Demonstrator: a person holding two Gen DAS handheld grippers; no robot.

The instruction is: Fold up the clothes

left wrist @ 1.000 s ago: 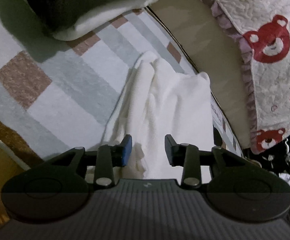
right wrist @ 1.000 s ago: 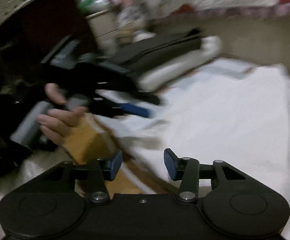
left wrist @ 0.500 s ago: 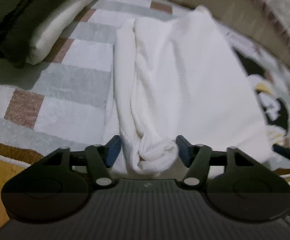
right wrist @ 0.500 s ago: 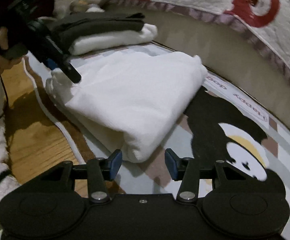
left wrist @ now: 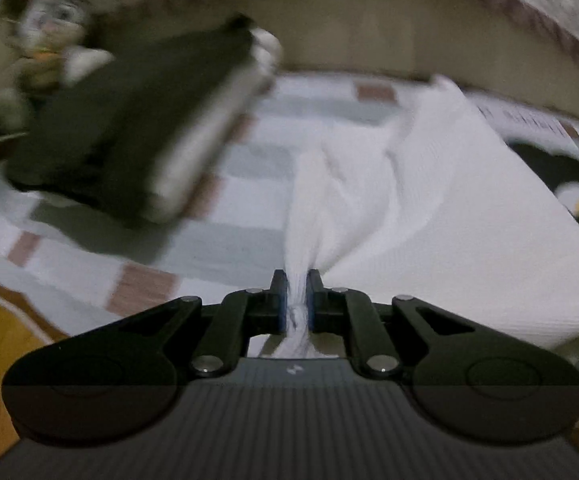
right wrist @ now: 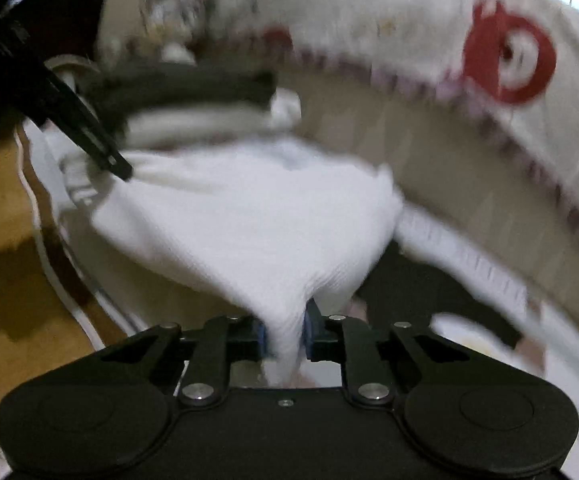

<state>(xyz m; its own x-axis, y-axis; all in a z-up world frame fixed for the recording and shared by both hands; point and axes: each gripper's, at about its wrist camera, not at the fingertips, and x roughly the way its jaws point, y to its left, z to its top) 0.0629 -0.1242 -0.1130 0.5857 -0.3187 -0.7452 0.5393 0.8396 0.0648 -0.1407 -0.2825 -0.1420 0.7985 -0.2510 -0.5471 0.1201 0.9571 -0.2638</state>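
Pinching a gathered bunch of the white garment [left wrist: 429,200], the left tongs [left wrist: 297,300] have just been closing, and their blue pads [left wrist: 282,312] now press the cloth from both sides. From that pinch the fabric fans out ahead and to the right, lying over the patterned rug [left wrist: 217,240].

The right tongs [right wrist: 285,332] have likewise just been closing and now clamp another corner of the same garment [right wrist: 249,220], the cloth drawn into a narrow neck between the pads [right wrist: 261,336]. Ahead of them the garment spreads wide; at its far left corner the left tongs [right wrist: 119,166] show as a dark arm coming in from the upper left, its tip at the cloth.

Ahead and to the left of the left tongs sits a stack [left wrist: 141,120] of folded clothes, a dark piece on top of a pale one, resting on the rug. In the right view the same stack [right wrist: 193,100] lies beyond the garment. A quilt [right wrist: 449,52] with red bear prints hangs beyond and to the right of the right tongs. Wooden floor [right wrist: 1,220] shows to their left, past the rug's edge. Both views are blurred.
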